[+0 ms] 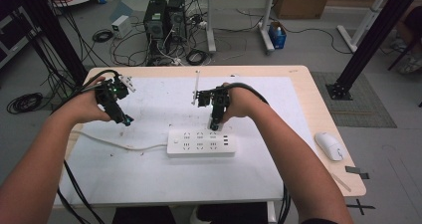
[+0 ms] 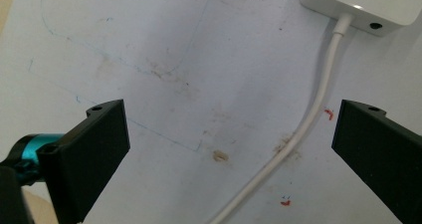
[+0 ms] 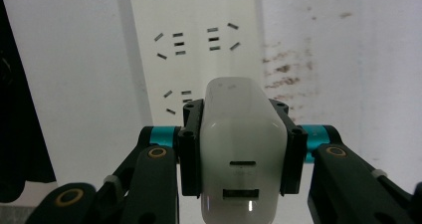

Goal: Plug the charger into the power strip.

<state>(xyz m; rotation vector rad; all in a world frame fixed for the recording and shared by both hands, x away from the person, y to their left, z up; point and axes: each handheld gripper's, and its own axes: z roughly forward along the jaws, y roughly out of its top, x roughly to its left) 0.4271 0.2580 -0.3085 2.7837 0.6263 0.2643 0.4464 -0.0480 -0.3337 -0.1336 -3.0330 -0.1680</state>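
A white power strip (image 1: 200,143) lies on the white mat, its cable (image 1: 114,143) trailing left. My right gripper (image 1: 215,123) points down over the strip's far edge, shut on a white charger block (image 3: 242,149) with two ports facing the camera. In the right gripper view the strip's sockets (image 3: 199,35) lie just beyond the charger. My left gripper (image 1: 123,118) hovers at the mat's left side. In its own view the left gripper (image 2: 231,132) stands wide open with only the cable (image 2: 318,109) and the strip's end (image 2: 368,5) on the mat below.
A white mouse (image 1: 329,145) sits near the table's right edge. The wooden table (image 1: 318,99) shows bare around the mat (image 1: 149,179). Computer towers (image 1: 164,17) and tangled cables are on the floor beyond the table, and a black frame post (image 1: 368,40) rises at the right.
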